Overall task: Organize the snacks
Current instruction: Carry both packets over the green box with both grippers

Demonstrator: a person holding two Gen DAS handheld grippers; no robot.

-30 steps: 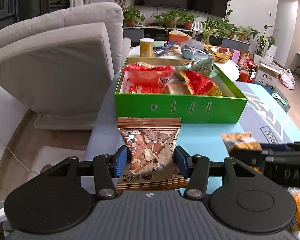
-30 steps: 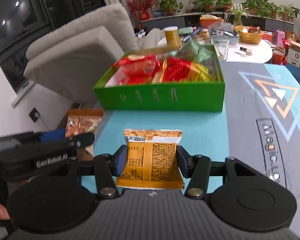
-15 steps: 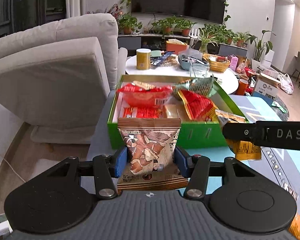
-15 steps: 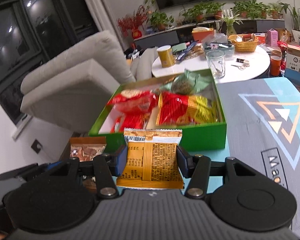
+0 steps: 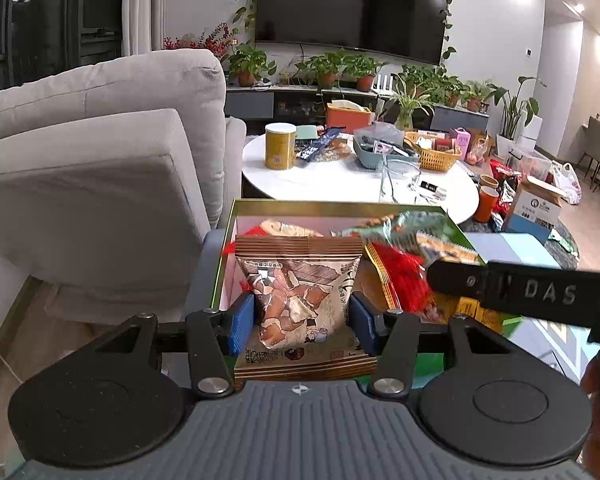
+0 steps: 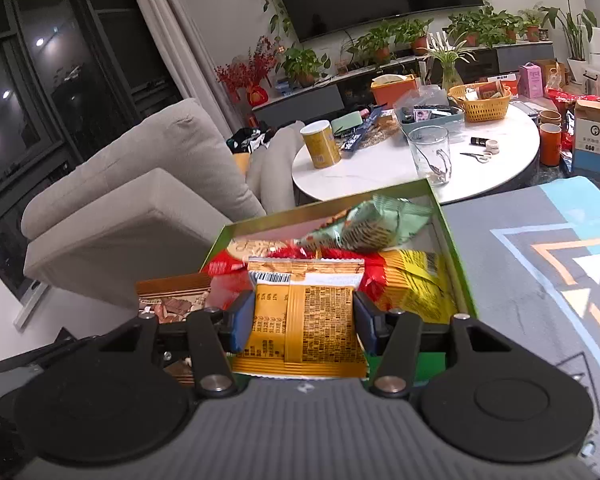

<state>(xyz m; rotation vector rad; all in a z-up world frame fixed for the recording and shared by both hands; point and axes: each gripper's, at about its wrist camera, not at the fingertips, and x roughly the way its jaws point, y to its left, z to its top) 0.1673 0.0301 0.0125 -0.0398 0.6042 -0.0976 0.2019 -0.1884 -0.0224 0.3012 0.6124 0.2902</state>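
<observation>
Left wrist view: brown nut packet (image 5: 300, 300) pinched upright in the left claw (image 5: 302, 318), held over the near-left corner of the green box (image 5: 224, 248). Orange packet (image 6: 304, 316) pinched in the right claw (image 6: 304, 320), over the box's near edge. Step in hand: carrying both to the box. Next move, as I judge: lower each onto the packets already inside, then spread the pads.

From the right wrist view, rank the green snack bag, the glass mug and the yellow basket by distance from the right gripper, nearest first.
Measured from the right gripper:
1. Green snack bag, atop the green box's pile.
2. Glass mug, at the white table's near edge.
3. Yellow basket, farther back, right.
</observation>
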